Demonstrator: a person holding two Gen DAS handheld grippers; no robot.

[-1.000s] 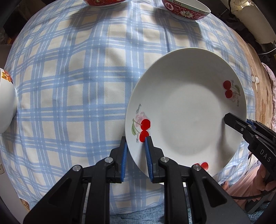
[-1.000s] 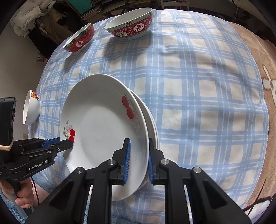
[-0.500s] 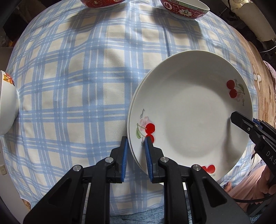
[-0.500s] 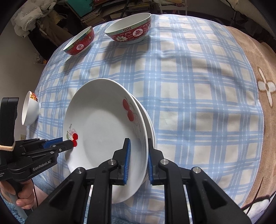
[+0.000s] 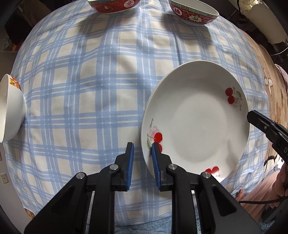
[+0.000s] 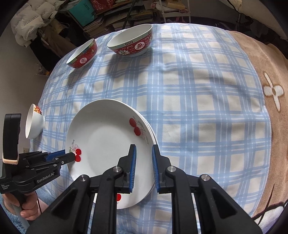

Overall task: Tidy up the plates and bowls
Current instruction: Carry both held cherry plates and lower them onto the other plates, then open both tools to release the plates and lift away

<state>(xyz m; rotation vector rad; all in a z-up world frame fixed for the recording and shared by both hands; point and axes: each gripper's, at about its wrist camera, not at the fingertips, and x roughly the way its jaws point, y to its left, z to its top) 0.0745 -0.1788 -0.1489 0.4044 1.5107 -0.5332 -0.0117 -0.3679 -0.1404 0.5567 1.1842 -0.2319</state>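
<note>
A white cherry plate (image 5: 196, 122) lies stacked on another plate on the blue checked cloth; the lower rim shows in the right wrist view (image 6: 153, 136). My left gripper (image 5: 141, 150) is open at the plate's left rim, one finger over the plate, not clamping it. My right gripper (image 6: 144, 153) is open, its jaws astride the stack's right rim (image 6: 111, 144). Two red bowls (image 6: 130, 42) (image 6: 82, 54) stand at the far edge. A small white bowl (image 6: 34, 123) sits at the left.
The red bowls also show at the top of the left wrist view (image 5: 114, 5) (image 5: 194, 11), the white bowl at its left edge (image 5: 10, 109). A brown blanket (image 6: 270, 86) lies right of the cloth. Clutter stands behind the table.
The top plate has come down flat onto the lower plate. Both grippers have opened and let go of its rim.
</note>
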